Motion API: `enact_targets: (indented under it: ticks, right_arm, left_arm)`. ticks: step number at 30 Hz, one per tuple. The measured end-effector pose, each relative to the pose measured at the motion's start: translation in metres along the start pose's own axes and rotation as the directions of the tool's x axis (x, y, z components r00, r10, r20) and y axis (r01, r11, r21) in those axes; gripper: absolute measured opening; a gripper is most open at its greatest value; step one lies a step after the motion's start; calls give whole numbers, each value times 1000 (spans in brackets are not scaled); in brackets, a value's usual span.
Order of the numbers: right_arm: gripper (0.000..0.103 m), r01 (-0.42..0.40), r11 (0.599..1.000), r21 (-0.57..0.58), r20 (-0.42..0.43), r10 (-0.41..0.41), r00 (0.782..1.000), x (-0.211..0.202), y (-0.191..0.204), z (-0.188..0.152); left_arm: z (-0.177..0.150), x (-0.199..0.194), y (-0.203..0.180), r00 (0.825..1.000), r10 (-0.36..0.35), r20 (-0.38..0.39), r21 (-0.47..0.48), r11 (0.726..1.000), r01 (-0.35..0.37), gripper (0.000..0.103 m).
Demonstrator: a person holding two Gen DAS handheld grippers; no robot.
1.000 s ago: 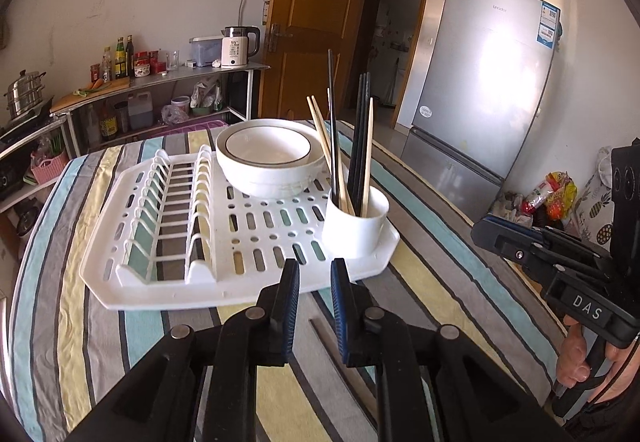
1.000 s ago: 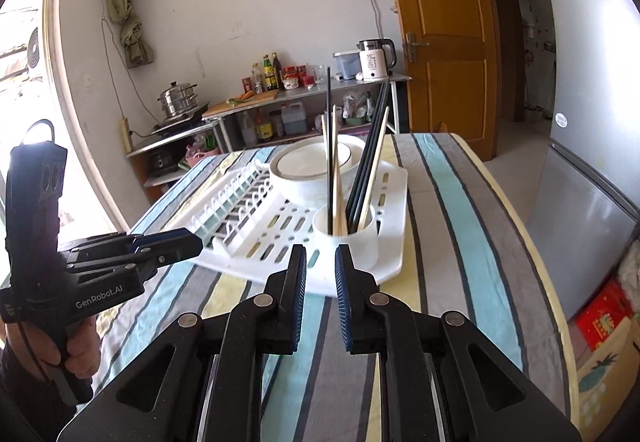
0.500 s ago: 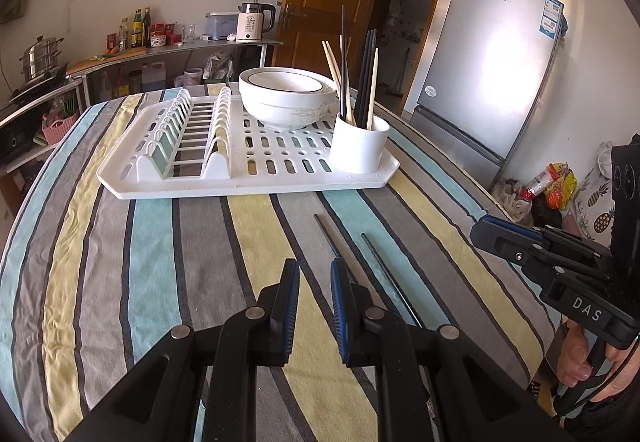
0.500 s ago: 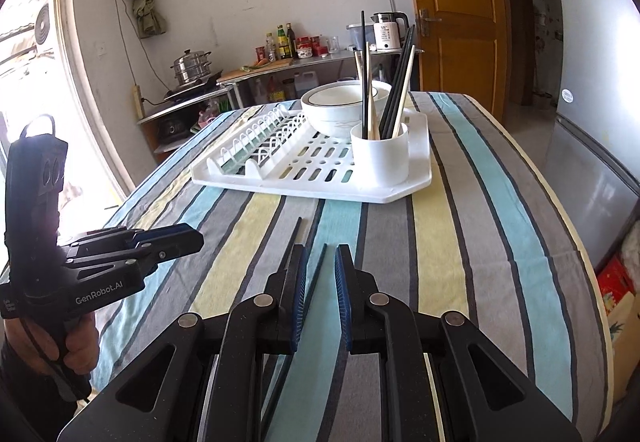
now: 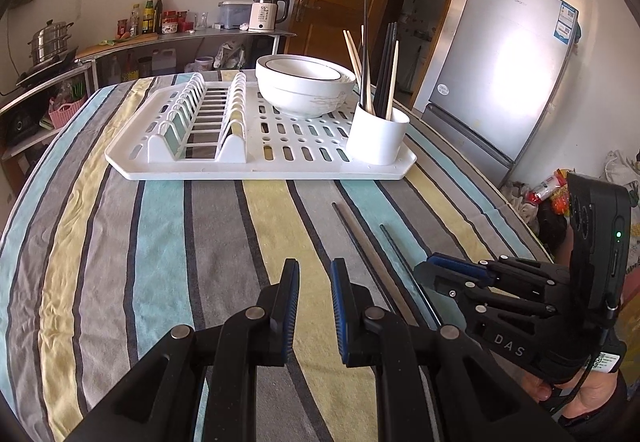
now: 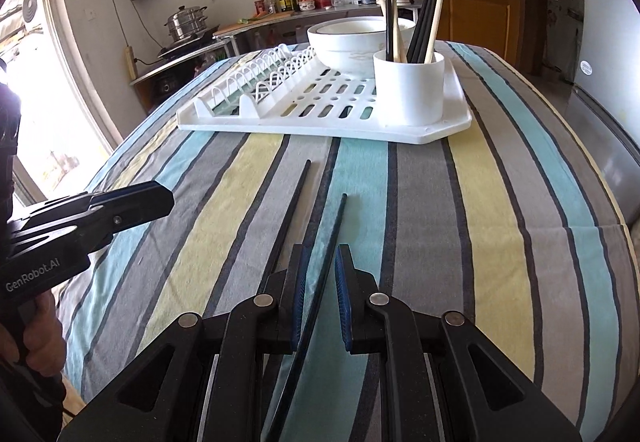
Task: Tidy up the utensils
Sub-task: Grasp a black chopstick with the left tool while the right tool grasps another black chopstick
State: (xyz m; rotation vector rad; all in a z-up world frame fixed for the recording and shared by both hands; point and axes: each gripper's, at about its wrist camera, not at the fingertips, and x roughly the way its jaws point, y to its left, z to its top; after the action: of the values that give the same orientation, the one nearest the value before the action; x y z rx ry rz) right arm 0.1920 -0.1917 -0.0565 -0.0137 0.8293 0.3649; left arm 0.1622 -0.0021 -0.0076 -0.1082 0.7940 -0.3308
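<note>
Now the right gripper [image 6: 320,274] lines up on a loose chopstick [image 6: 334,230].
Both grippers, left gripper [image 5: 314,282] included, are slightly open, empty; next, pinch it for the cup [image 6: 412,90].

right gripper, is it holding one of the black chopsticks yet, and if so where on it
Nothing is held. The right gripper straddles a black chopstick lying on the tablecloth, with its pads apart from it.

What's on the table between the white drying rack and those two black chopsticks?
Nothing: between the rack and the chopsticks, only bare striped tablecloth shows in both wrist views.
</note>
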Motion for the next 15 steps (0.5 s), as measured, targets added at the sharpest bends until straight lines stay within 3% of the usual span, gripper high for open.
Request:
enact_targets:
  ticks: [8,15]
  right_arm:
    - [9,36,999,2,-36,-36,999,12,-12,-1]
    - [9,66,997,34,-40,-65,997,5,-30,-2]
  left_arm:
    - [8,20,-10,998,-24,-56,9,1000,24,15]
    - [20,67,-27,985,-36,-166,11,999,38,18]
